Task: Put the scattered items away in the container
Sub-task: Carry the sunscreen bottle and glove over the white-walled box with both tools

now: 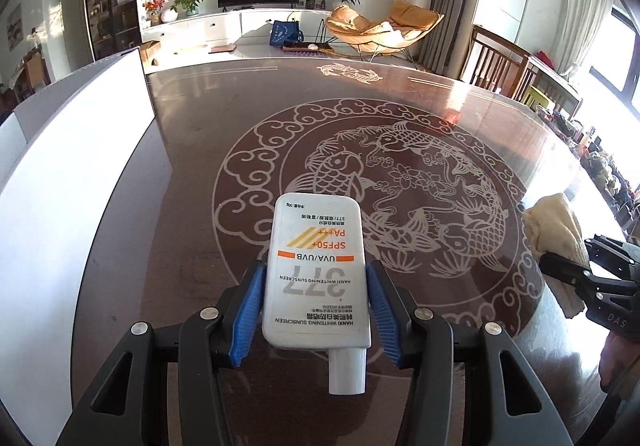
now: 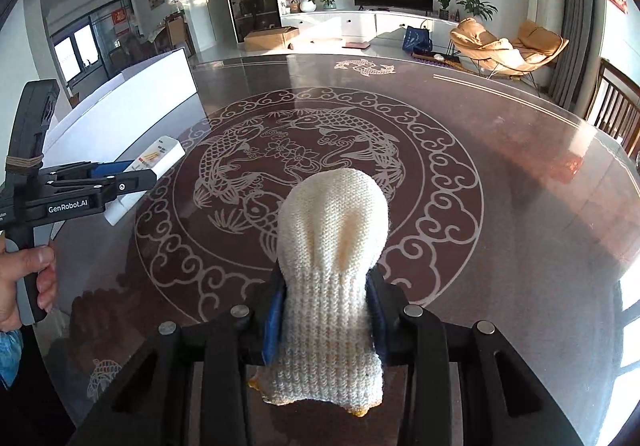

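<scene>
Over the table (image 1: 460, 118), both tongs are loaded. Left tongs (image 1: 316, 310) are clenched on a white sunscreen tube (image 1: 316, 274): blue pads (image 1: 250, 310) press its two sides, cap end toward the cam, flat end pointing out over the fish pattern. Right tongs (image 2: 326, 310) are clenched on a cream knit glove (image 2: 332, 266), cuff w/ yellow trim nearest the lens, rounded end sticking out fwd above the table. Seen from the right cam, the left tongs sit at far left w/ the tube angled toward a white container (image 2: 132, 102) at the table's left edge; a hand (image 2: 24, 282) grips the handle. Seen from the left cam, the container (image 1: 80, 166) is close on the left; glove & right tongs at far right.
</scene>
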The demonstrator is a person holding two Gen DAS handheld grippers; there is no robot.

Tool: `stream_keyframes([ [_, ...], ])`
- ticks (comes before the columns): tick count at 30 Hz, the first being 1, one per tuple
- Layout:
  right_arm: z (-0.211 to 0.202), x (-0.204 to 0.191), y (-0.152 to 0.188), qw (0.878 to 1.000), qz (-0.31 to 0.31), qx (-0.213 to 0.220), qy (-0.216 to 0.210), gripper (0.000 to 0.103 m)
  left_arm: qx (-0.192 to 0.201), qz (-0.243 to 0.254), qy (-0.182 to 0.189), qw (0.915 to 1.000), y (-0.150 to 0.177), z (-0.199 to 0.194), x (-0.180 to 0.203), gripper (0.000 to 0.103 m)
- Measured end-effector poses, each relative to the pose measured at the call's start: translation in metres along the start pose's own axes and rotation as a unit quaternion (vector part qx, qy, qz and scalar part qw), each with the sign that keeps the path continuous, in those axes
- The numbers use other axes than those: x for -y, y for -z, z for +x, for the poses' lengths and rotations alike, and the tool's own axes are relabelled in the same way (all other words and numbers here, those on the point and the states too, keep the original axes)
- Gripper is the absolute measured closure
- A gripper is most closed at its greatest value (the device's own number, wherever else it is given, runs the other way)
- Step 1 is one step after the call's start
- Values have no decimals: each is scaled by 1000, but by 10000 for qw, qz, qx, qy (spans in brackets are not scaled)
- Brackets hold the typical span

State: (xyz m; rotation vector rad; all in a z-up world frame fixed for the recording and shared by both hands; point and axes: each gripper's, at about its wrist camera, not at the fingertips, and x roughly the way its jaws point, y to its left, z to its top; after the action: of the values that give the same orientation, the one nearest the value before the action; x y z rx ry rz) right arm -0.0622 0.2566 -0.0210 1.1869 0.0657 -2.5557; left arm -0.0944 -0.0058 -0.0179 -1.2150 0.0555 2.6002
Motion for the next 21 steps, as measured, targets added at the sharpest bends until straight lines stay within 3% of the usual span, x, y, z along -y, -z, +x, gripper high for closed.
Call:
stream_keyframes([
  [13, -18, -47, 1, 9994, -256, 35, -212, 67, 457, 188, -232, 9985, 5, -64, 10, 52],
  [18, -18, -82, -22, 9973, -611, 75, -404, 67, 521, -395, 238, 9976, -12, -94, -31, 52],
  [21, -20, -114, -54, 9938, -893, 249, -619, 67, 635, -646, 226, 9956, -27, -120, -71, 52],
])
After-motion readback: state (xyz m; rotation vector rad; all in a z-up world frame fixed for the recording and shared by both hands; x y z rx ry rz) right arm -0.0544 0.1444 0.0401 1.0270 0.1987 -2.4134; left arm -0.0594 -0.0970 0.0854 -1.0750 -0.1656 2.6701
